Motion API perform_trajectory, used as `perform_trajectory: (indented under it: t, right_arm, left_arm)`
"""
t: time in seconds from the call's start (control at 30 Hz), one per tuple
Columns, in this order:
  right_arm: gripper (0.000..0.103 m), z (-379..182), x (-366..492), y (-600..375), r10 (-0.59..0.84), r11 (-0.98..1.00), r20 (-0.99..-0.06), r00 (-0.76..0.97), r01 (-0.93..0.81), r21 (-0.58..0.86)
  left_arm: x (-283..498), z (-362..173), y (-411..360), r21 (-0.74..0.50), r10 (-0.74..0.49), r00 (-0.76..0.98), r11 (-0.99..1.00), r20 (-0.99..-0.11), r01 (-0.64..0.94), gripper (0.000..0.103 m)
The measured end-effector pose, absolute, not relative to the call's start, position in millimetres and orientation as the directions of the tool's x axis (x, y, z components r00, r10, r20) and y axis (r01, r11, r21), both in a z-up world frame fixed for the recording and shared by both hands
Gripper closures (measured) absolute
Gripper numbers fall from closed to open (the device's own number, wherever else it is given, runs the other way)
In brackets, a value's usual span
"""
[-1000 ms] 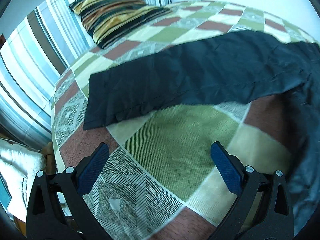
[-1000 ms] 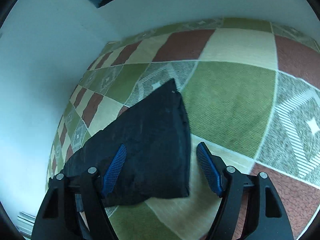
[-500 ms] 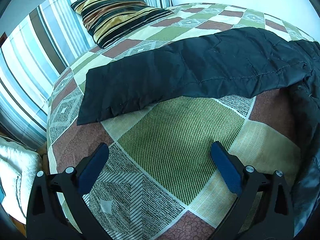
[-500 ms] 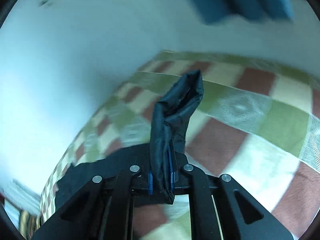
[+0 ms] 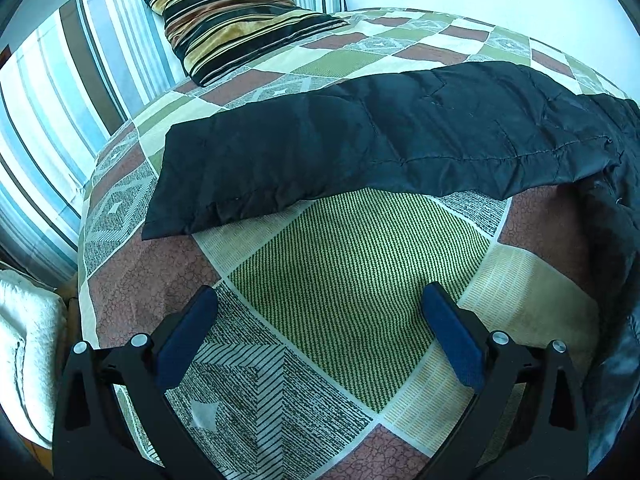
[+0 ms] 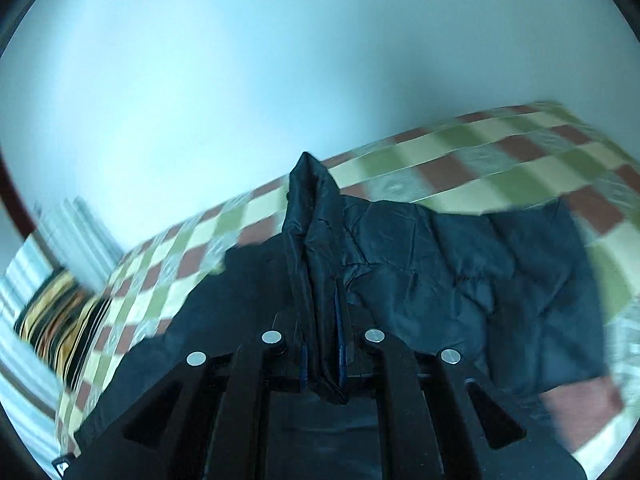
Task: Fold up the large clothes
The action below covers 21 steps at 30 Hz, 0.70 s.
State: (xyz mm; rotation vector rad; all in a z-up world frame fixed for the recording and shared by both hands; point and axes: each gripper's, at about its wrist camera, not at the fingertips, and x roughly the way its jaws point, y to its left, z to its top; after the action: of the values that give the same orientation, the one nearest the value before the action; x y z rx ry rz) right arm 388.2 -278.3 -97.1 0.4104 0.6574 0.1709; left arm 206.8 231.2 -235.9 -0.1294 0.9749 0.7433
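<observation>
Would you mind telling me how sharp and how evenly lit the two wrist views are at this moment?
Left wrist view: sharp throughout, with the black garment, striped pillow and open left gripper all crisp; fisheye bulges the patchwork bedspread. Right wrist view: bedspread and pillow streaked with motion blur, while the right gripper and the fabric it pinches stay fairly sharp; the pale wall looks washed-out and bluish.

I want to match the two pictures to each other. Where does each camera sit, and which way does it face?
Left wrist: on the left tool, angled down at the patchwork bedspread, black jacket and striped pillow; its open fingers show.
Right wrist: on the right tool, facing bed and wall; its fingers are shut on a jacket fold.
Shared: jacket, bedspread, pillow.
</observation>
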Motion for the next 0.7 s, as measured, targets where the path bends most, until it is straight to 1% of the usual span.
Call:
perform_trajectory:
  t: [0.13, 0.3, 0.5, 0.63, 0.7]
  right_arm:
    - [0.094, -108.9, 393.8, -216.3, 0.344, 0.911, -0.585, 0.734, -0.11, 0.398]
    - [0.094, -137.5, 409.3, -155.9, 0.394, 0.91, -0.648, 0.652, -0.177, 0.375]
    - [0.094, -178.8, 415.2, -104.6, 0.378, 0.925, -0.728, 0.572, -0.209, 0.316]
    - [0.093, -201.1, 418.7, -91.1, 0.359, 0.933, -0.771, 0.526, -0.211, 0.291]
    - [0.088, -203.9, 417.1, -88.4, 0.356, 0.934, -0.774, 0.523, -0.217, 0.282]
  left_arm:
    - [206.5, -235.9, 231.9, 0.212, 0.508, 0.342, 0.751, -0.791, -0.625, 0.002]
    - [205.9, -236.0, 232.2, 0.212, 0.508, 0.342, 0.751, -0.791, -0.625, 0.002]
    - [205.7, -235.9, 232.3, 0.212, 0.508, 0.342, 0.751, -0.791, -0.625, 0.002]
    - [205.6, -235.8, 232.3, 0.212, 0.508, 0.342, 0.751, -0.79, -0.625, 0.002]
    - [205.6, -235.9, 232.2, 0.212, 0.508, 0.342, 0.751, -0.79, -0.625, 0.002]
